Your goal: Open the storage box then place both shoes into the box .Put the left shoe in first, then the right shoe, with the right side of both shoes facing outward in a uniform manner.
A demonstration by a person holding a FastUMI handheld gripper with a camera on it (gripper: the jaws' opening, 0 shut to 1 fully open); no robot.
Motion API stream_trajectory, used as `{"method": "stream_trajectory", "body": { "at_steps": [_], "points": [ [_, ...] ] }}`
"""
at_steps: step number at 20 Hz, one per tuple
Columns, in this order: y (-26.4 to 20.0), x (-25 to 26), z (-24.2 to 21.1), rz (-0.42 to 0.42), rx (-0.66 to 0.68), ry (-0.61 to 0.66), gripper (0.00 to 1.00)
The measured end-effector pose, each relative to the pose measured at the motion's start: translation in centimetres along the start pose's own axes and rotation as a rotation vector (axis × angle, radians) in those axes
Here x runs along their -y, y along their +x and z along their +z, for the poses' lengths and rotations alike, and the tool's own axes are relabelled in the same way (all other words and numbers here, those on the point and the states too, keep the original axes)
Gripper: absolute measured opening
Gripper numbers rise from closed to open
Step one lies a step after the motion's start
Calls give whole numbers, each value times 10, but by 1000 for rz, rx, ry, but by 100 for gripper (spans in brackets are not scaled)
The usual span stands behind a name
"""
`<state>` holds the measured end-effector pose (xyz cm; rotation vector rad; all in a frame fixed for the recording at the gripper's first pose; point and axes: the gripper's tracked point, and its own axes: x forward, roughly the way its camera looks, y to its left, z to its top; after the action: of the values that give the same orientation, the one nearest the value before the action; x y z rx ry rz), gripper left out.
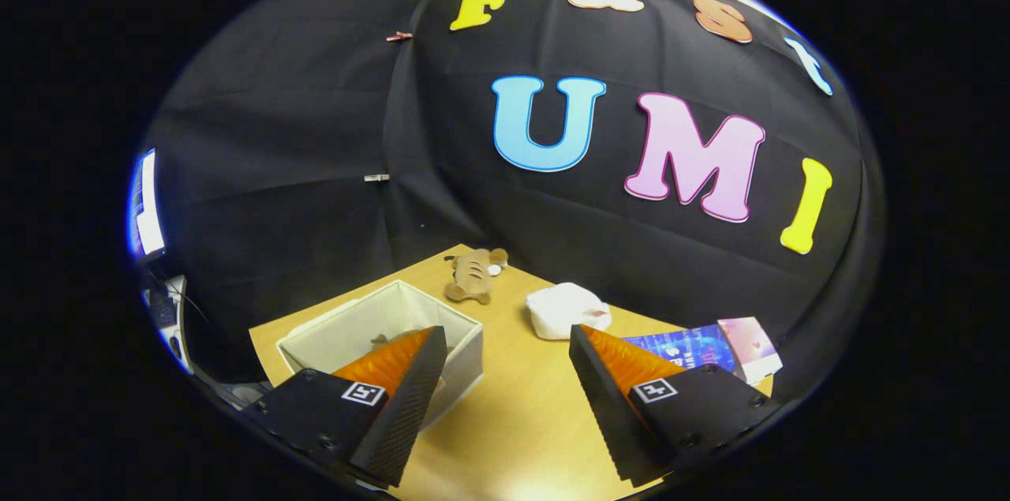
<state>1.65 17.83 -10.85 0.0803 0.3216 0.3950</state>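
Note:
My gripper [505, 359] is open, its two fingers spread wide with only bare wooden table [513, 422] between them. A white fabric storage box [465, 335] stands open-topped just ahead of the left finger, which covers part of it. Something small and brown lies inside the box, too hidden to identify. I cannot make out any shoes here.
A brown plush toy [476, 274] lies at the table's far edge by the black cloth wall. A crumpled white cloth or bag [566, 309] sits just beyond the right finger. A blue and pink carton [710, 347] lies past the right finger. A lit screen [147, 205] stands far left.

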Motion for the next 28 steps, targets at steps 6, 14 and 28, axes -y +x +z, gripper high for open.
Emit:
{"method": "stream_trajectory", "body": {
  "at_steps": [6, 14, 28],
  "points": [
    [-39, 72, -22, -73, 19, -3, 98],
    [-52, 134, -61, -114, -11, 5, 98],
    [-78, 180, -65, -190, 26, 92, 98]
  ]
}}
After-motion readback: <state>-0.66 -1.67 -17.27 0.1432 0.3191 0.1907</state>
